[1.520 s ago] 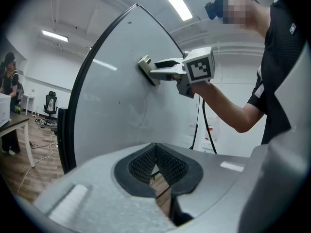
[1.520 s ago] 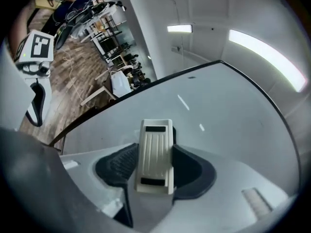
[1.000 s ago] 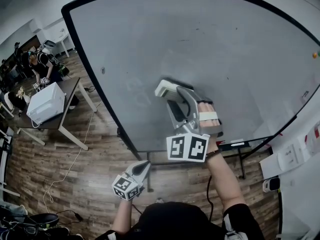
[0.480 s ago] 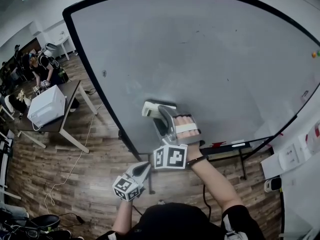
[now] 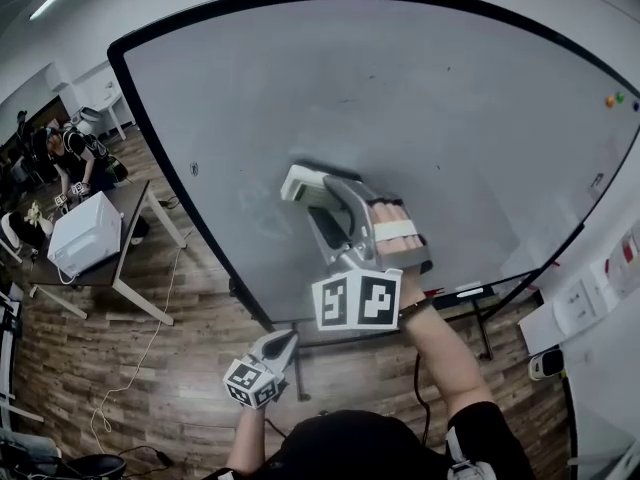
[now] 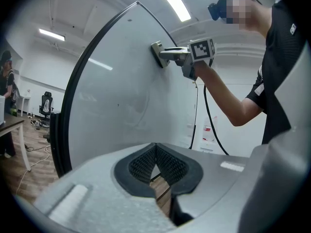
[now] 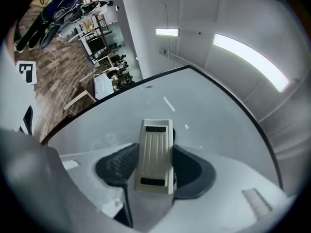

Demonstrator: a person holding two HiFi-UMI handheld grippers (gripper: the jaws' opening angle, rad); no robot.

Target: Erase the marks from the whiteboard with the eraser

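Eraser (image 7: pixel 155 152) clamped in right gripper (image 7: pixel 154 171), against whiteboard (image 5: pixel 450 98).

The eraser (image 5: pixel 305 184) hides its wiping face against the whiteboard (image 5: pixel 450 118) — faint marks (image 5: pixel 258 213) too dim to read.

The right gripper (image 5: pixel 325 199) has carried the eraser (image 5: pixel 300 182) back up the board (image 5: pixel 470 88) after a dip toward its lower edge half a second ago. The eraser now sits a little left of its place a second ago. The arm behind it has risen too. The head view has shifted as well: more of the board's top edge shows, and the worktop (image 5: pixel 118 230) sits lower left.
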